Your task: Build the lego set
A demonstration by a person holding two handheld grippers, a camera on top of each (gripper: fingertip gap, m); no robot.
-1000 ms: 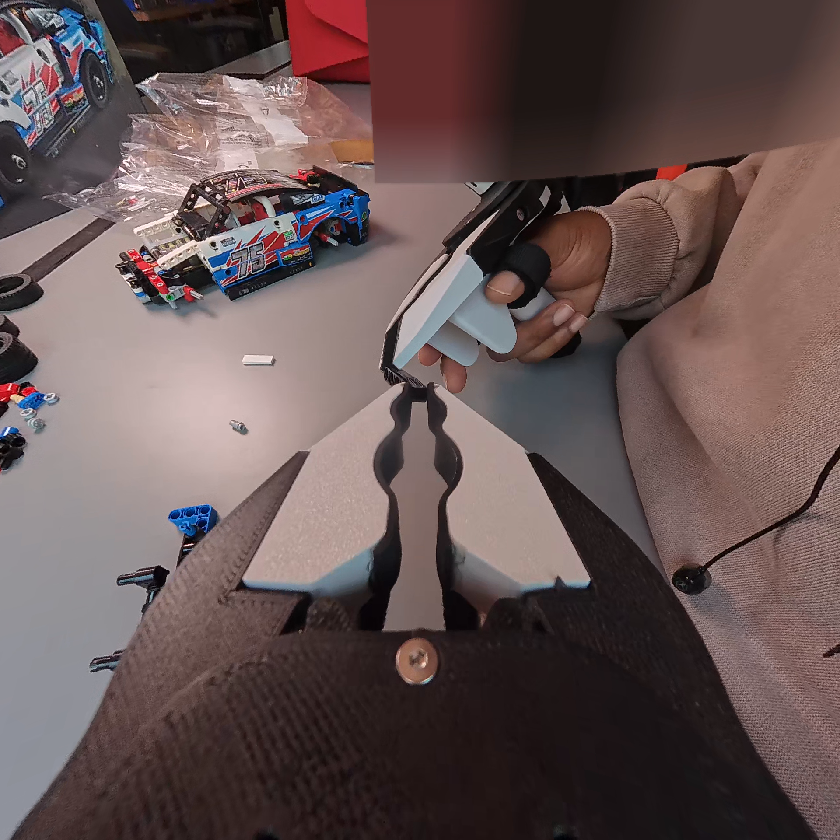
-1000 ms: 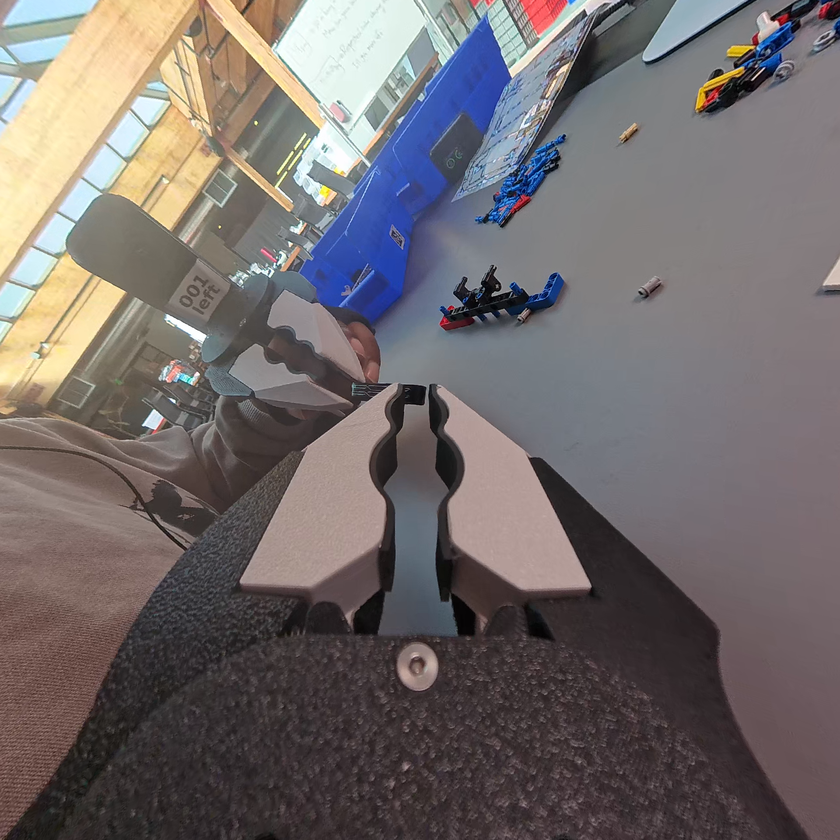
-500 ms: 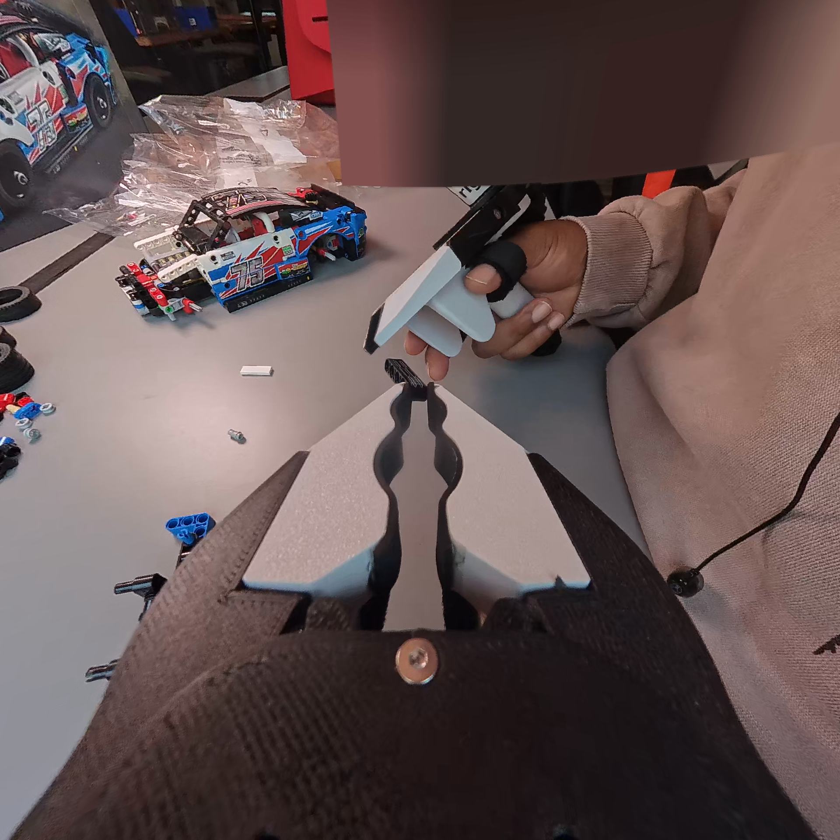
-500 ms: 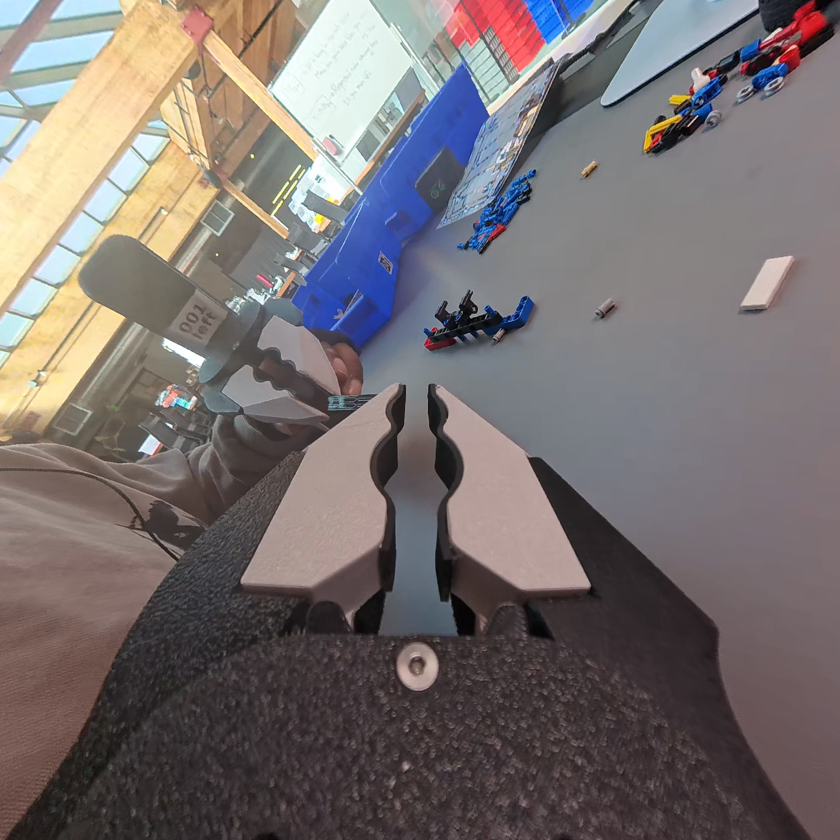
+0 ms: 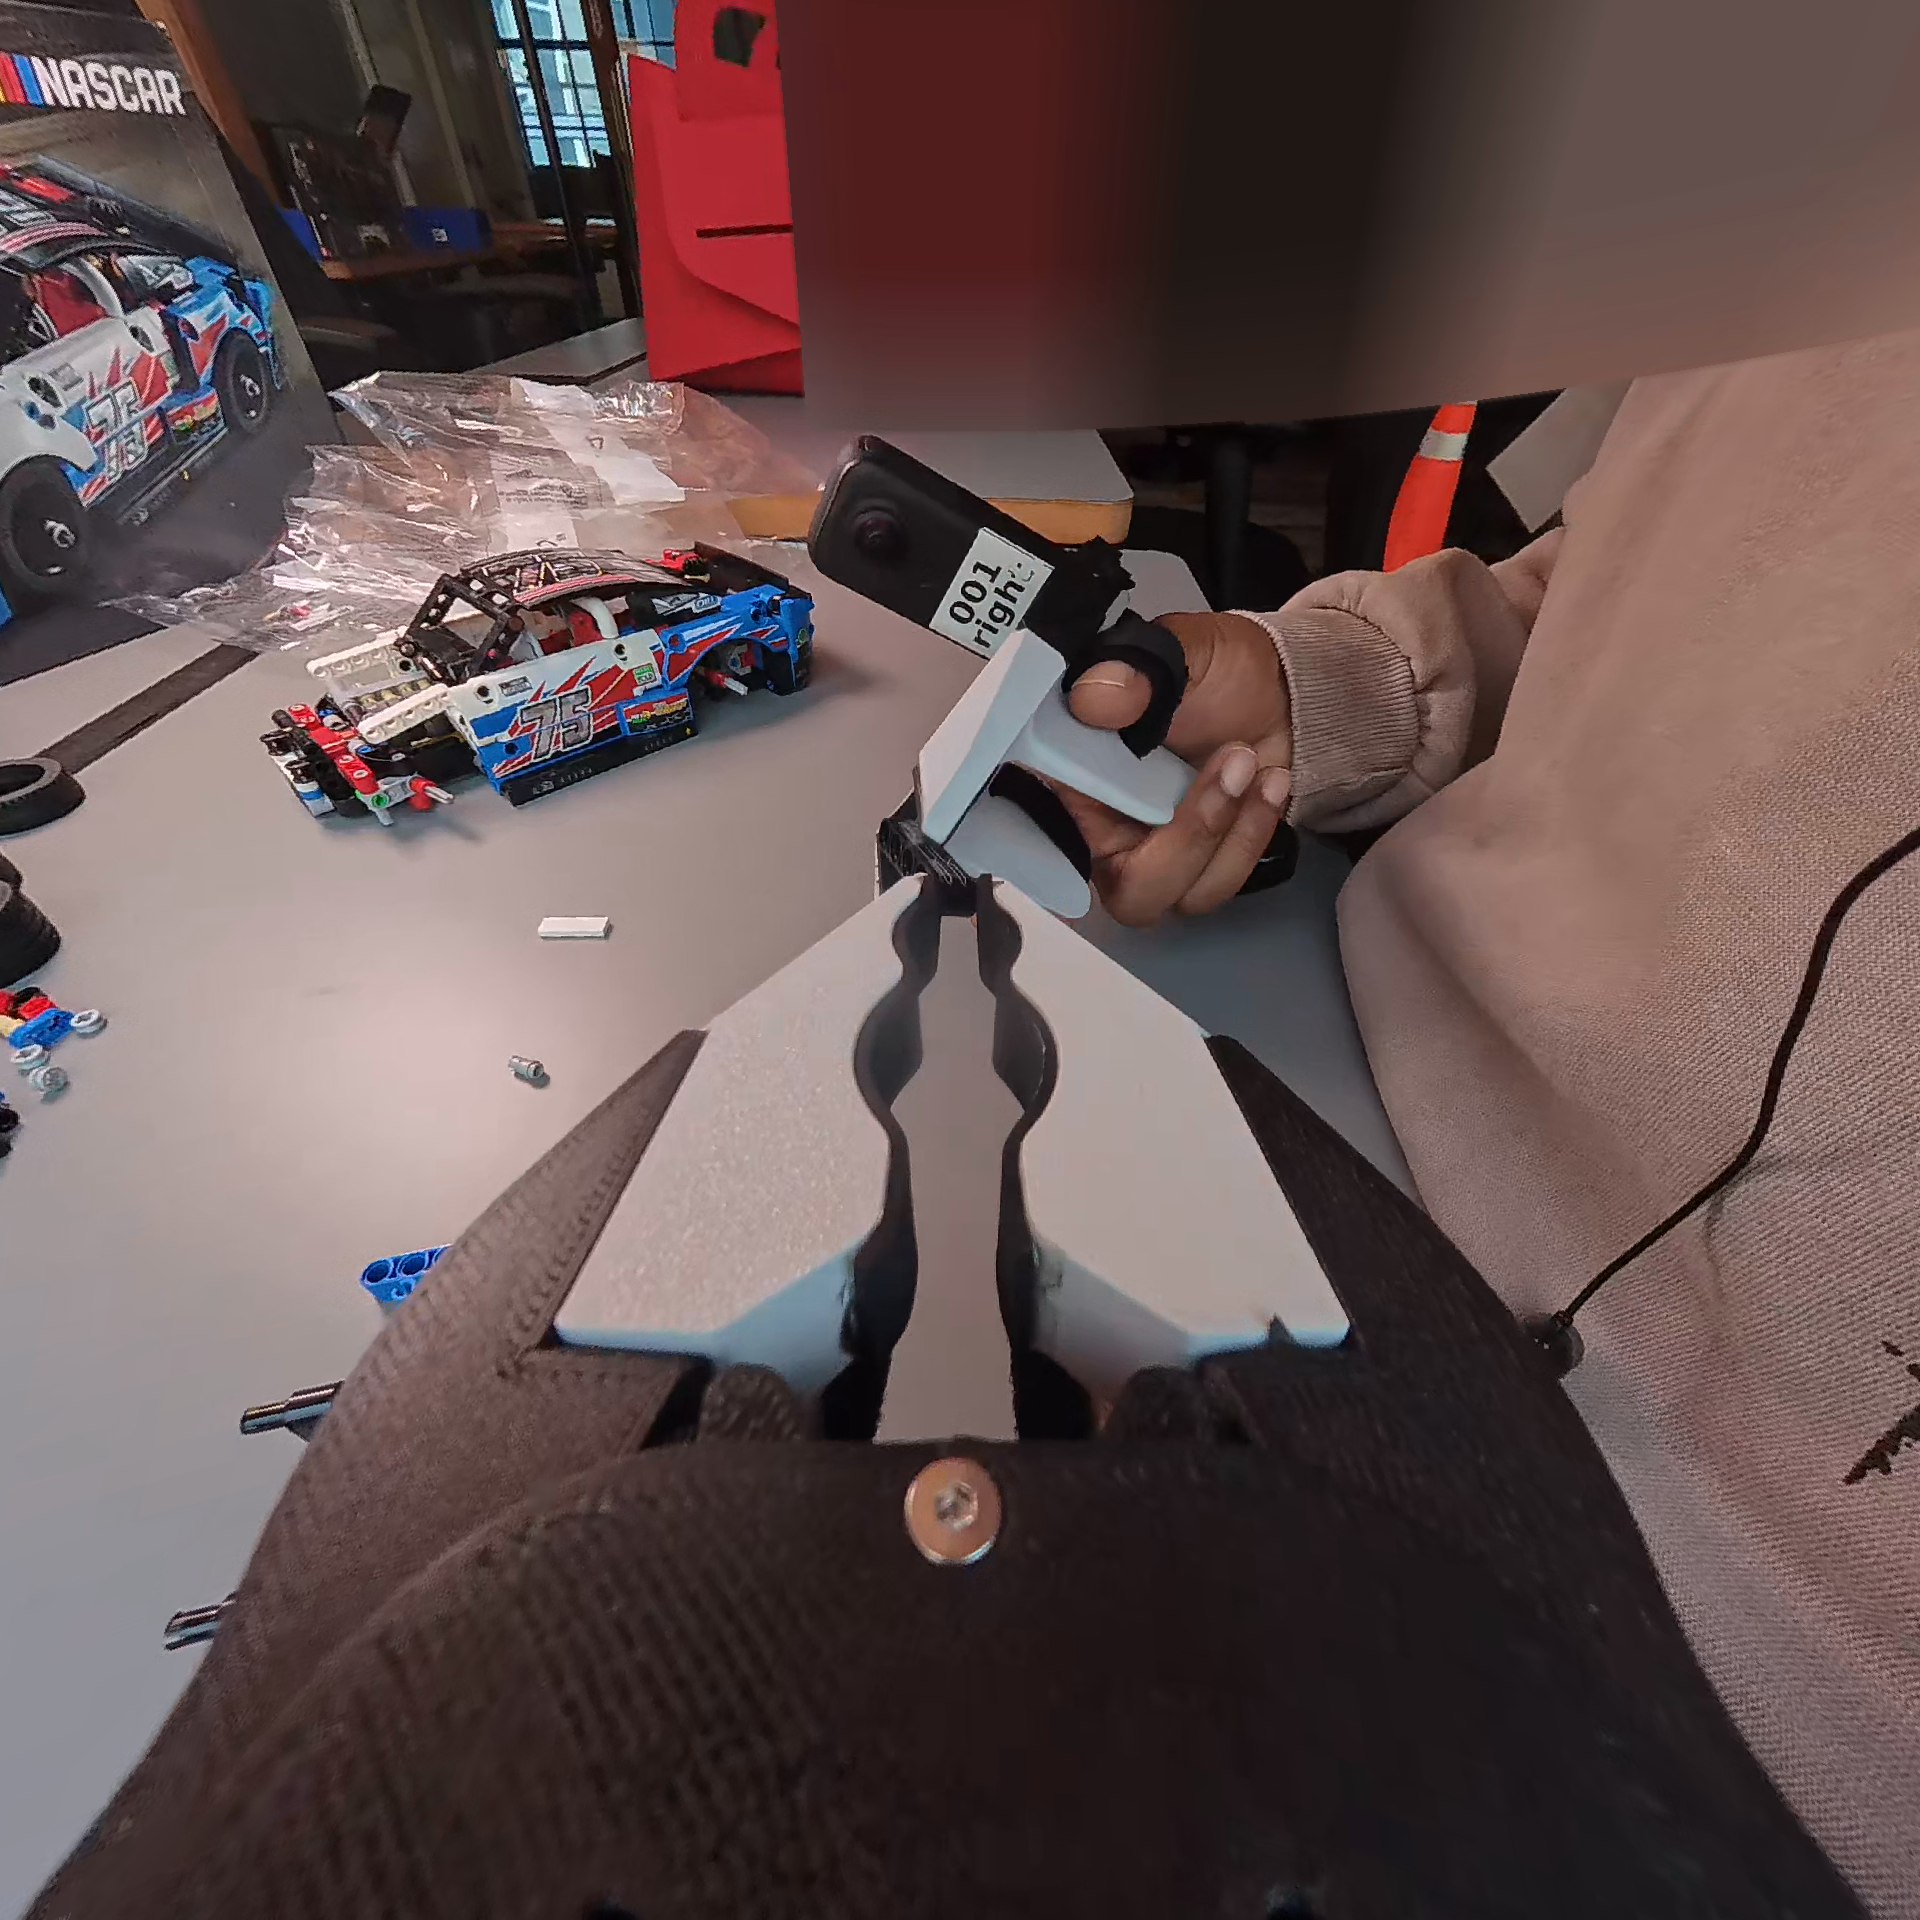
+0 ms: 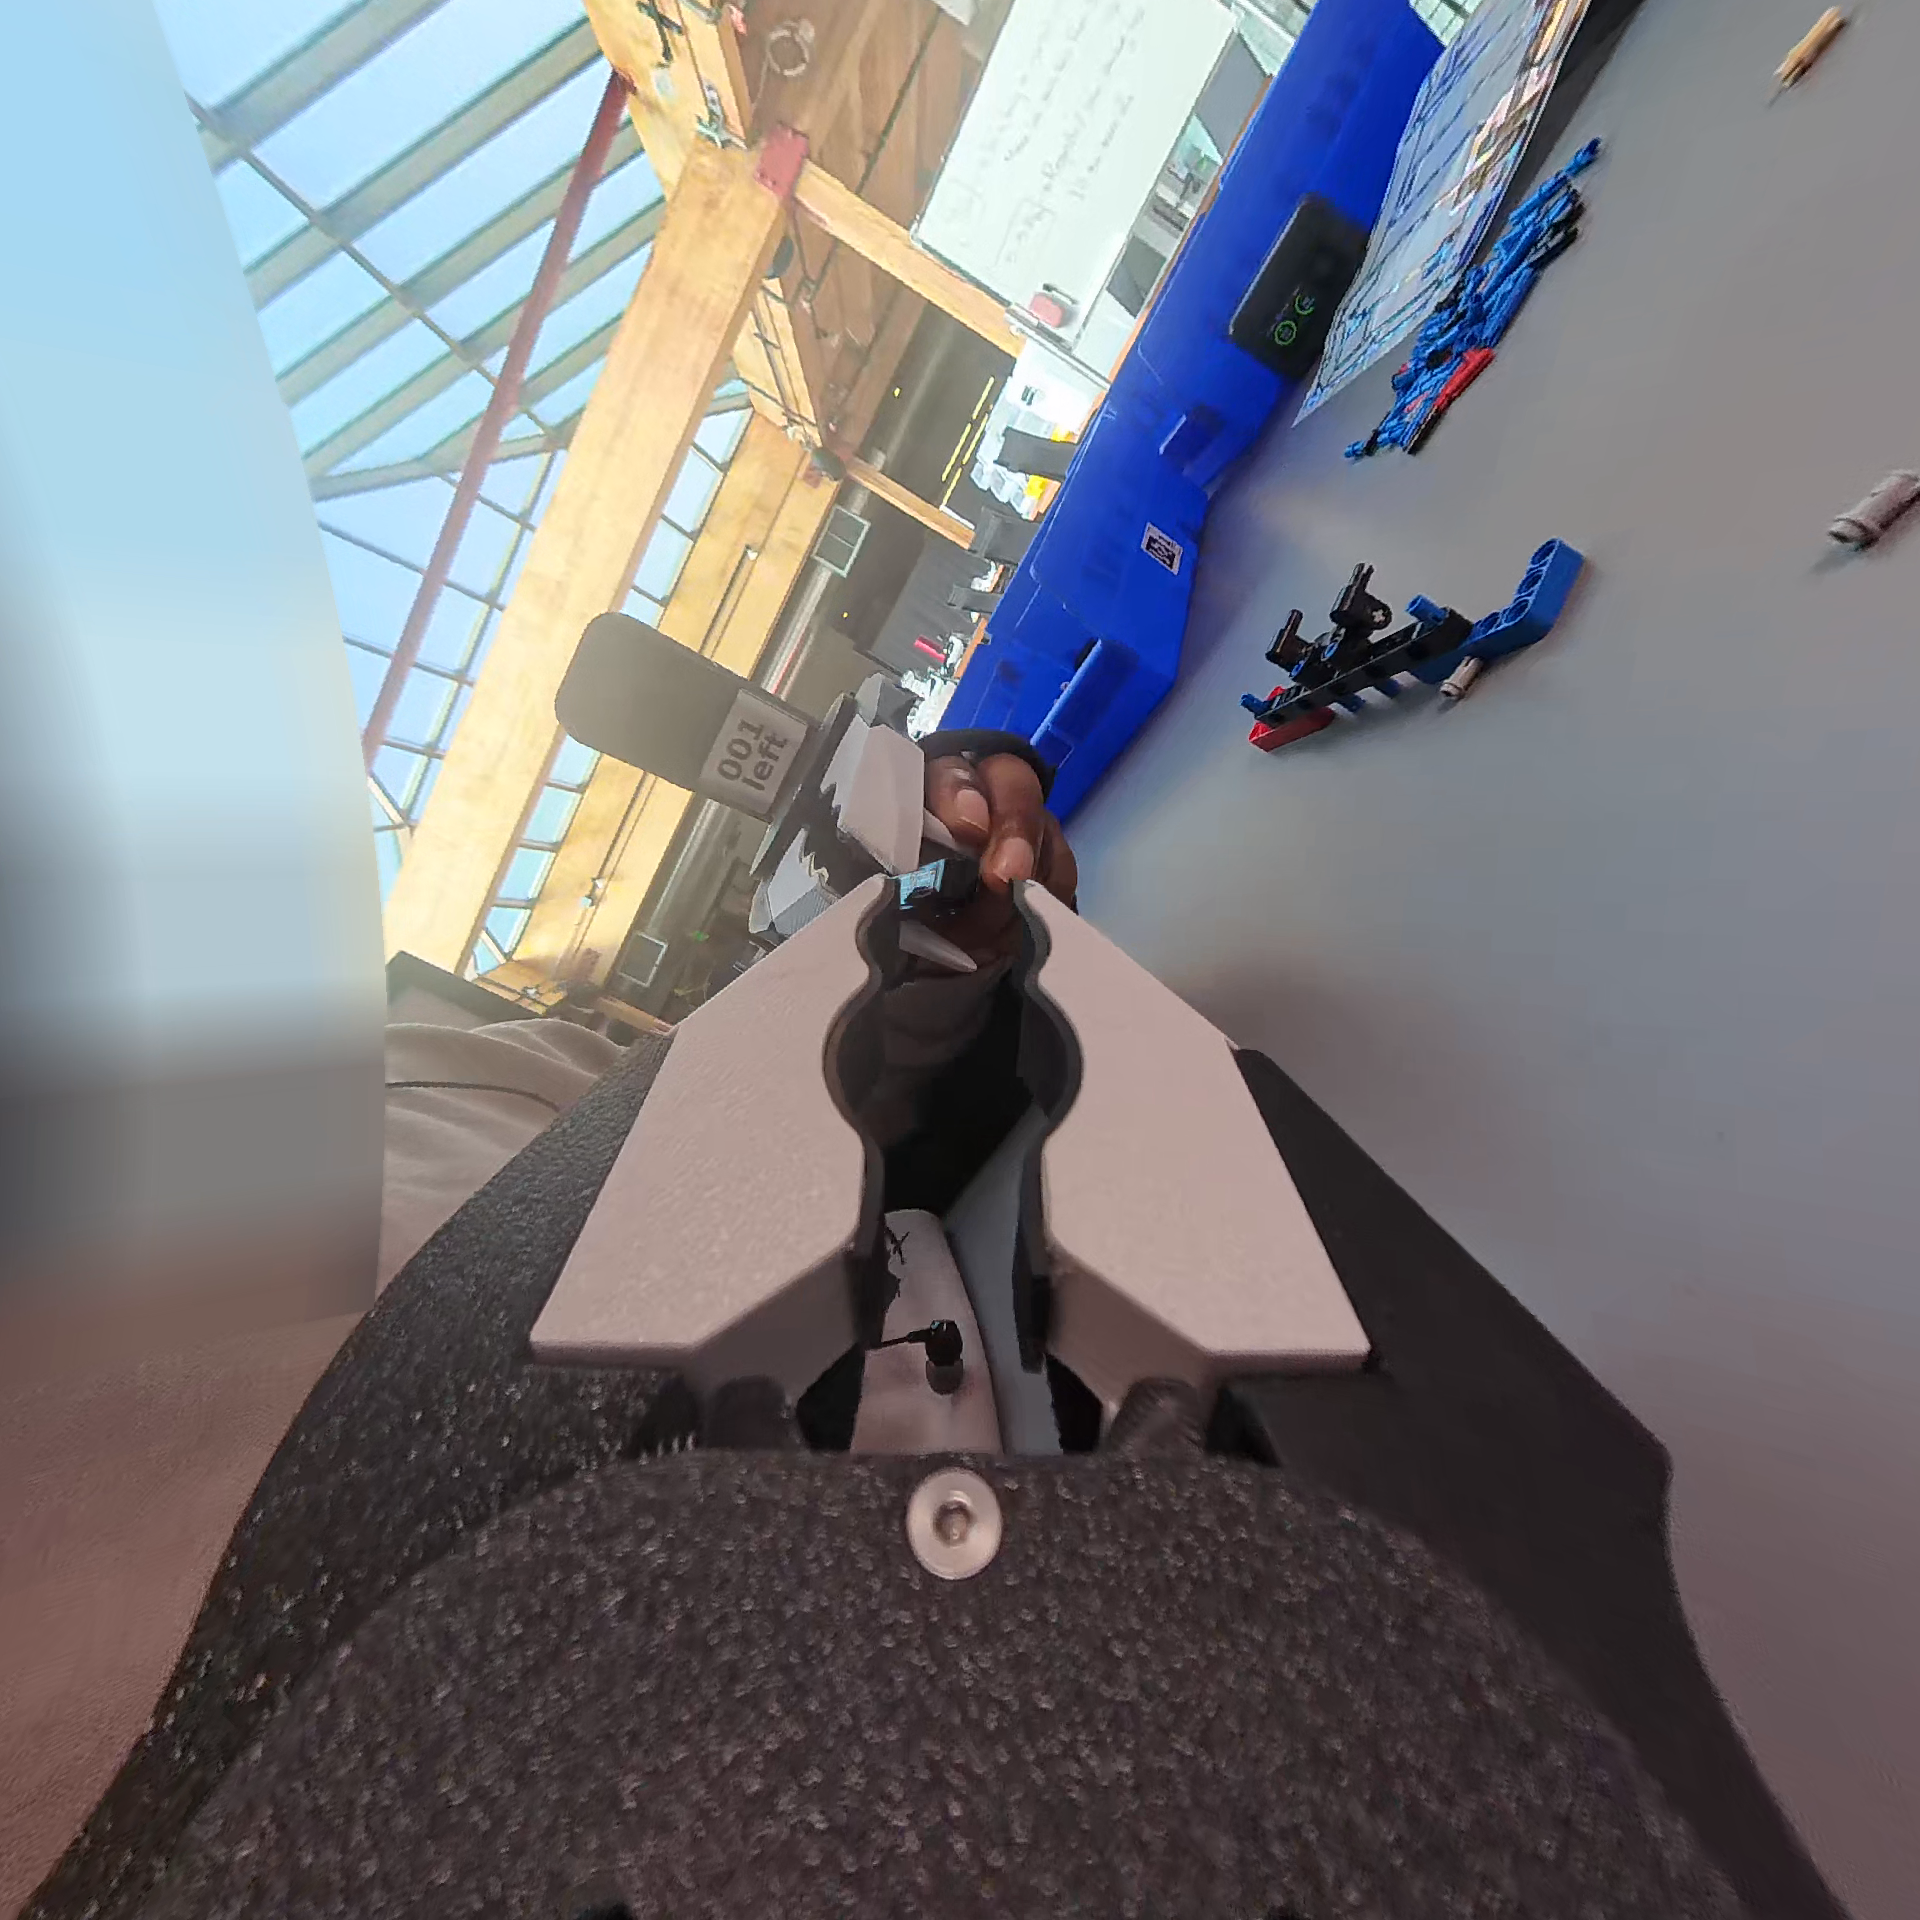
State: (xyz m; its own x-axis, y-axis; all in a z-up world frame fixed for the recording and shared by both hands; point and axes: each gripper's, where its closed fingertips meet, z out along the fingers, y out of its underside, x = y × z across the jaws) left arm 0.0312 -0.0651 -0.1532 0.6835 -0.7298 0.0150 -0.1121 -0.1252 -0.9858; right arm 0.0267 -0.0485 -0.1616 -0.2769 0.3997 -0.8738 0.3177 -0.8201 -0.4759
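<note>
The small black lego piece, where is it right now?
In the left wrist view the small black piece sits pinched at the tip of the left gripper, right against the right gripper, above the grey table near the person's chest.

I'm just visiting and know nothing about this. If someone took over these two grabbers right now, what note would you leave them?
Left gripper: shut on a small black piece, held above the table.
Right gripper: open, tips right at that piece, not gripping it.
Done: the car model is partly built, with no wheels visible, and stands farther back on the table.
Left: fit the black piece, the black-and-blue subassembly, the tyres and the loose parts.
</note>
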